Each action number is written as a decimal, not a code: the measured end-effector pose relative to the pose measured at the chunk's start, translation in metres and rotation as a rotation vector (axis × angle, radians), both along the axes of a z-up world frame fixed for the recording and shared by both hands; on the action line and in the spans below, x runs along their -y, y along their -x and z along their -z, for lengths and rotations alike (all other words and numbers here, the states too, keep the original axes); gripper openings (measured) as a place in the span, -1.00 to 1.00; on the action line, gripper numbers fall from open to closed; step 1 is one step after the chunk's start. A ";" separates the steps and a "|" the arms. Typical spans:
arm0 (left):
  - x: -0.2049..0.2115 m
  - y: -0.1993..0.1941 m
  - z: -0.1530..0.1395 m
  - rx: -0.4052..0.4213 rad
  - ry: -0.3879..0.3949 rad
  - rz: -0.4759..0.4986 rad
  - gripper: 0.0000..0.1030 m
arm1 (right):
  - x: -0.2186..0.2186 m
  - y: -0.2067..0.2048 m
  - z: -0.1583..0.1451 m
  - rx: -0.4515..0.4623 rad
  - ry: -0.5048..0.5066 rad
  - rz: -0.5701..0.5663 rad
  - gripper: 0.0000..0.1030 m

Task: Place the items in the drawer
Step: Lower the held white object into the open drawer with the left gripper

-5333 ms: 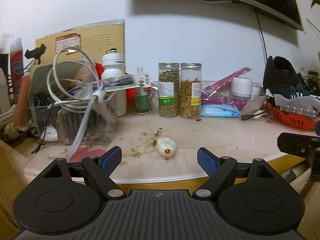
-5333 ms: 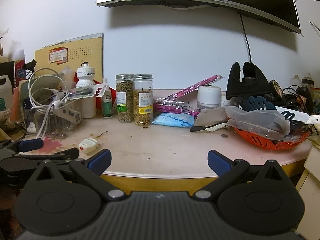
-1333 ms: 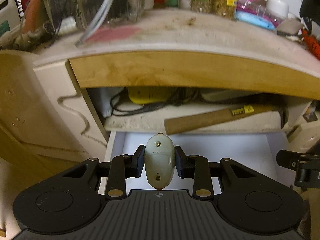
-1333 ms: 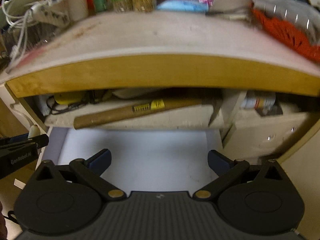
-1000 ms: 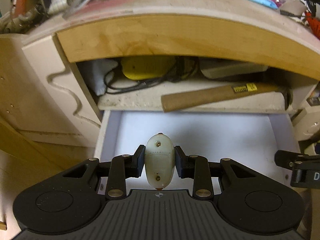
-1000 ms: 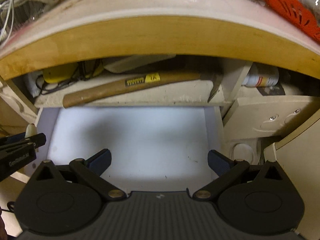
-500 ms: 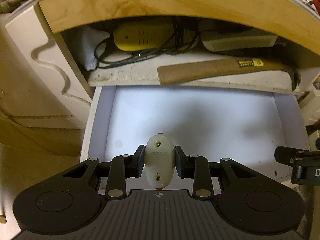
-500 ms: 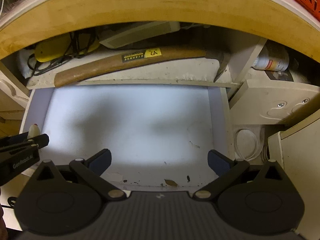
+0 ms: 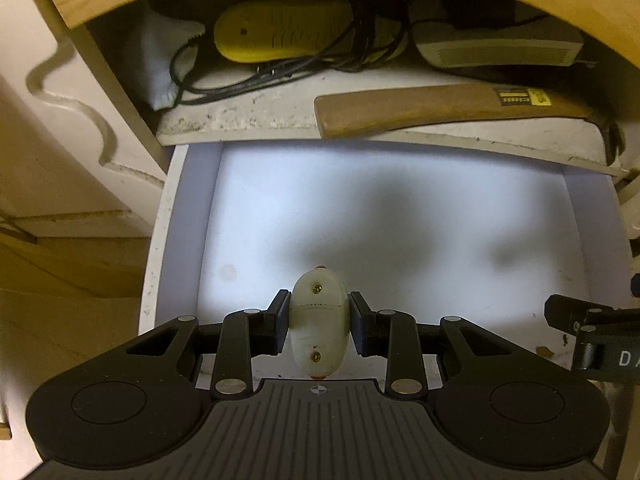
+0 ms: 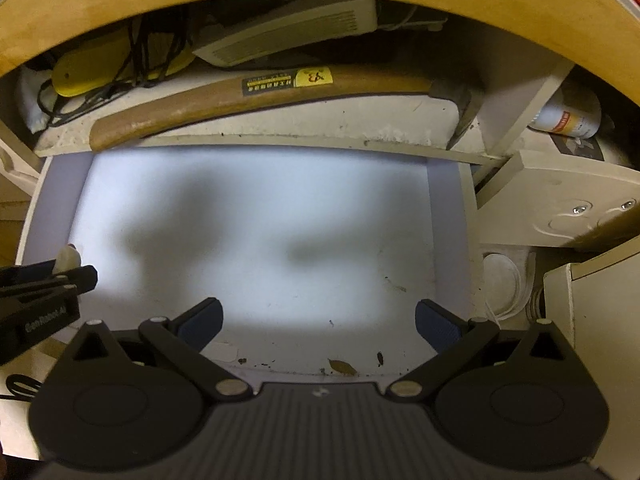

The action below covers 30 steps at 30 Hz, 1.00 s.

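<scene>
Orientation: the oval cream gadget (image 9: 318, 322) in your left gripper (image 9: 319, 325) runs lengthwise along the fingers, its long axis pointing away from you toward the back of the drawer (image 9: 188, 200). One red-tipped end faces forward and the other sits against the gripper body.

Look: it is a smooth off-white plastic shell, rounded like an egg. Two small brass screws sit on the upper face, one near each end, with a seam across the middle.

Position: you have it pinched at its waist between the two pads (image 9: 280, 322), which press its left and right sides. It hangs over the front left part of the white drawer floor; whether it touches the floor you cannot tell from here. In your right camera it shows as a pale tip (image 10: 67, 258) poking past the left gripper's fingers (image 10: 76, 276), near the drawer's left wall (image 10: 60, 208).

Right gripper: your right gripper (image 10: 318, 322) is spread wide with nothing between its blue pads, over the drawer's front edge.

Surroundings: a wooden-handled hammer (image 9: 440, 108) lies on the shelf above the drawer, with a yellow device (image 9: 288, 32) and tangled black cables (image 9: 248, 76) behind it.
</scene>
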<state>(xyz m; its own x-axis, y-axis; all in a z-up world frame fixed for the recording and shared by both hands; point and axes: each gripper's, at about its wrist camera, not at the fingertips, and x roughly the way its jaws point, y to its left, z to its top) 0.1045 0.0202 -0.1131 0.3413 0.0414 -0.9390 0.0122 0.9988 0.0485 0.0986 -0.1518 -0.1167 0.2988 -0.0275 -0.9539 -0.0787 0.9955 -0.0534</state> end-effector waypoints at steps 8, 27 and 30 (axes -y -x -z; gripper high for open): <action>0.000 -0.011 0.017 -0.047 0.001 0.000 -0.43 | -0.002 -0.013 0.019 -0.041 0.009 0.006 0.99; -0.002 -0.029 0.052 -0.145 0.010 -0.020 -0.43 | -0.002 -0.034 0.060 -0.136 0.027 0.025 0.99; -0.001 -0.030 0.056 -0.157 0.013 -0.018 -0.43 | -0.001 -0.035 0.067 -0.150 0.029 0.031 0.99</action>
<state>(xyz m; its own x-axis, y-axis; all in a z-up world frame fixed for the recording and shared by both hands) 0.1343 0.0207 -0.1696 0.1893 0.0333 -0.9814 0.0002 0.9994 0.0340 0.1340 -0.1507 -0.1834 0.1514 -0.0623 -0.9865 -0.0576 0.9958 -0.0717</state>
